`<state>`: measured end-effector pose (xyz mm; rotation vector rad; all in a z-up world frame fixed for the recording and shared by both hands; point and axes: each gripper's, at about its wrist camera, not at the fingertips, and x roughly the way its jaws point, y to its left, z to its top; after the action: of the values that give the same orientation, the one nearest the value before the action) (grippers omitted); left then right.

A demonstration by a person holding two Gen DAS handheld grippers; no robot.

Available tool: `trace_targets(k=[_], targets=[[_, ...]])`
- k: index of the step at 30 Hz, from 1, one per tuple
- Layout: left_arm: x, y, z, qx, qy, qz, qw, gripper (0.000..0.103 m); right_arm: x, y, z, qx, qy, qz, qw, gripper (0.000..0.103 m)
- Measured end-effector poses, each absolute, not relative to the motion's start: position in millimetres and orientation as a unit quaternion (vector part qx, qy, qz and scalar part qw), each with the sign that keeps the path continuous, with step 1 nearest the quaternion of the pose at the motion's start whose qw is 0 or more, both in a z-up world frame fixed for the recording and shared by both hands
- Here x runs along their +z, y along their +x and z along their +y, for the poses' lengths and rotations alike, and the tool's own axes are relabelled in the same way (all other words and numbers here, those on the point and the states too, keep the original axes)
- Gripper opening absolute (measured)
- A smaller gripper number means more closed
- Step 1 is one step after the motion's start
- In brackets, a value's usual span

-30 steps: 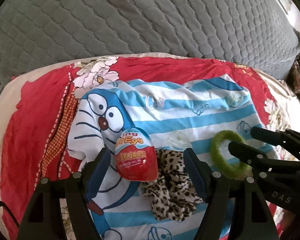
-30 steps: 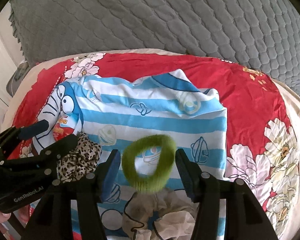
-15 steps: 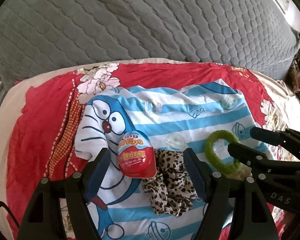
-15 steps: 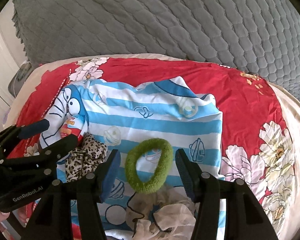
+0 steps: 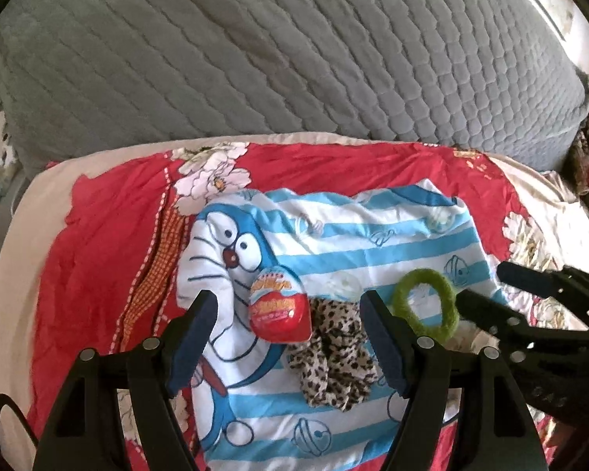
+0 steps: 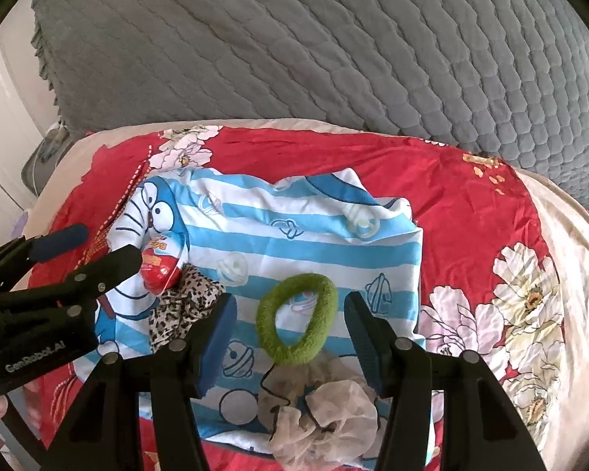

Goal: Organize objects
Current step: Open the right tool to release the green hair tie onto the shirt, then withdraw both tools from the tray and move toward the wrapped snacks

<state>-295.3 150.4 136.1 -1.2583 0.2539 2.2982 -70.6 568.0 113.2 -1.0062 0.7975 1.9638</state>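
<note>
While both tools are hovering over the bed, the things are lying as follows.
Egg: a red-and-white toy egg is sitting on the striped cartoon cloth, in line with the gap of the left tool, nearer its left finger; neither finger is touching it.
Leopard scrunchie: a leopard-print scrunchie is lying just beside the egg, touching its lower right edge.
Green ring: a fuzzy green hair ring is lying flat on the cloth, in line with the gap of the right tool and clear of both fingers.
Pale scrunchie: a sheer beige scrunchie is lying just below the green ring.
Left tool: jaws are standing wide apart, gripping nothing.
Right tool: jaws are standing apart, gripping nothing.
Bedding: a red floral sheet is lying under the cloth; a grey quilted cover is rising behind.
</note>
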Motion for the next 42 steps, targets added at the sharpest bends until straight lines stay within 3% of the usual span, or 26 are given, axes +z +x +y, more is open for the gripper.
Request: trace_targets(k=[31, 42], targets=[[222, -225, 132, 0.885, -0.373, 0.139, 0.243, 0.076, 205, -37, 520, 0.798, -0.365, 0.273, 0.394, 0.057], [235, -211, 114, 0.888, -0.370, 0.121, 0.245, 0.076, 227, -30, 499, 0.804, -0.366, 0.253, 0.395, 0.057]])
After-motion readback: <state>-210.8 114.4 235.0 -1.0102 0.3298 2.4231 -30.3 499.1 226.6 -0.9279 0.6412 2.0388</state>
